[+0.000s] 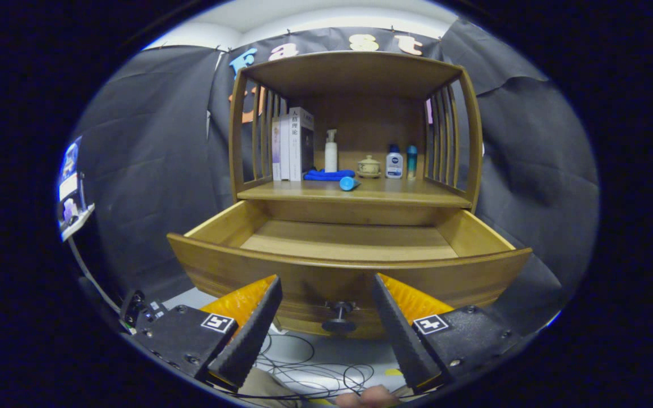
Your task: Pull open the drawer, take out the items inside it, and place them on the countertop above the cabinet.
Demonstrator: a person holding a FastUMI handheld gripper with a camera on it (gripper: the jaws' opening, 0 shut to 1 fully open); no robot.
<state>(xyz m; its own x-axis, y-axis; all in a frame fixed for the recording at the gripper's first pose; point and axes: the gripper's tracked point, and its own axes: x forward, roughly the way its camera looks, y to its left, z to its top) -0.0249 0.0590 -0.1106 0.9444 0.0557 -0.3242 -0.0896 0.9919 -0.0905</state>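
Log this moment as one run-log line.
drawer: pulled open, visible floor bare | gripper: jaws open, astride knob, no contact | countertop: blue items, bottles, books

Books [292, 144], pump bottle [331, 151], floor cables [315, 368]

Hand-held gripper [326, 303]: ridged wedge fingers, screwed plates with square markers.

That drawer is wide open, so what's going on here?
A person is holding a pair of tongs in front of a wooden cabinet. The tongs are open, gripping nothing, with the drawer knob in the gap between their fingers. The drawer is pulled out and what shows of its inside looks bare. On the countertop above sit books, bottles, a small pot and blue things.
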